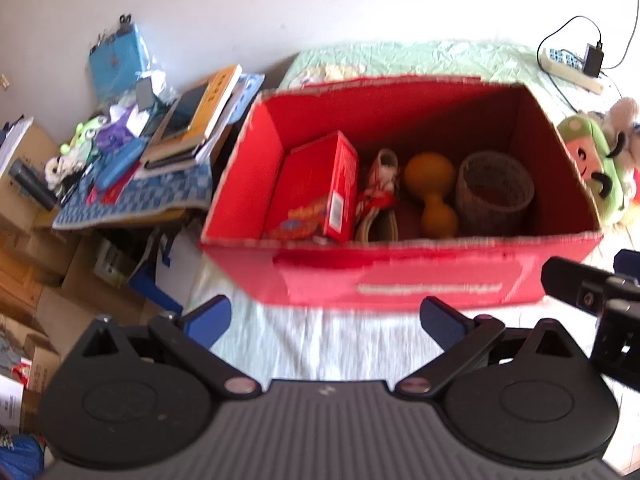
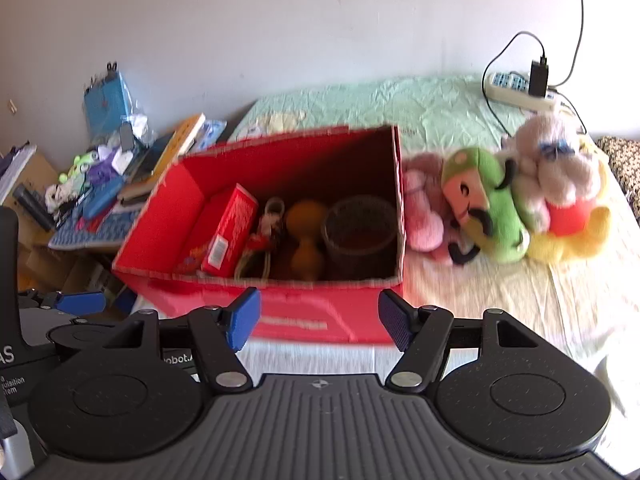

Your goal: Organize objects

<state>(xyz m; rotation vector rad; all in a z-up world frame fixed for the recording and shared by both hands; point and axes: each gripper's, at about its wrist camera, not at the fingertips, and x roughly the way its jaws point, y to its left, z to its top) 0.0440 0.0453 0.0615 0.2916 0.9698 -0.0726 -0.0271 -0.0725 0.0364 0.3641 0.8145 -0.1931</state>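
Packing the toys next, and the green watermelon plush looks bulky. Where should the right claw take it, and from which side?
Grip the green watermelon plush across its narrow green back edge, coming from above and the near side. It leans face-left against the red box, other plush toys crowding its right, so only top and front look free.

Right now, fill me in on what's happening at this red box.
A person is tidying things into the red box on the bed, one handheld gripper per hand. Both the left gripper and the right gripper hover before the box with jaws open and empty. Inside the box sit a smaller red carton, an orange gourd and a woven basket. The plush toys lie outside the box, beside it.
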